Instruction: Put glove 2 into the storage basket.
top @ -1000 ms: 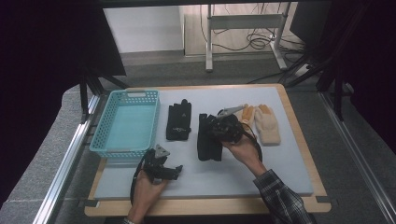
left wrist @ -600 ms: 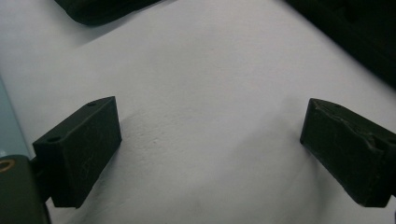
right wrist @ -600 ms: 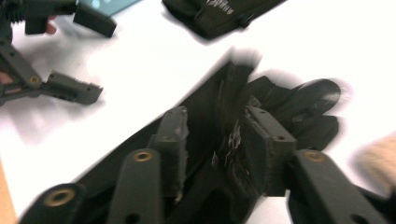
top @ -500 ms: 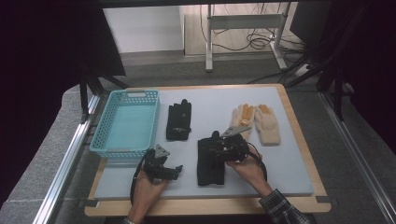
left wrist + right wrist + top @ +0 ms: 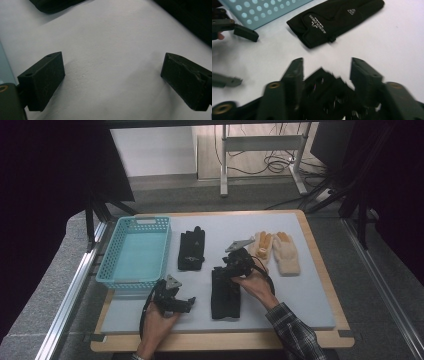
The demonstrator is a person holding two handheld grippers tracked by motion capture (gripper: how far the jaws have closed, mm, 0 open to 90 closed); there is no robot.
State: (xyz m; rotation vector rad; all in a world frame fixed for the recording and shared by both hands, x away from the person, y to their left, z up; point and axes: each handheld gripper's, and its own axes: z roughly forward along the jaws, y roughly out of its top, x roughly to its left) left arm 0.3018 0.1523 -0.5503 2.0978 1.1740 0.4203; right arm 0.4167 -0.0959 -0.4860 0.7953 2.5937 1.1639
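My left tongs (image 5: 186, 303) rest parted and empty on the tabletop (image 5: 310, 295). The glove (image 5: 225, 292) lies at their 3 o'clock, long axis 12 to 6. My right tongs (image 5: 231, 270), nearer, straddle its top end (image 5: 324, 82), jaws apart. The basket (image 5: 134, 251) sits at 10 o'clock, path unobstructed.

High view fixed above the near edge, facing forward and down over the whole table (image 5: 310, 285), left gripper view close above bare grey mat, right gripper view low, facing far-left, sharing black glove (image 5: 337, 17) and blue basket (image 5: 262, 10) with high view.
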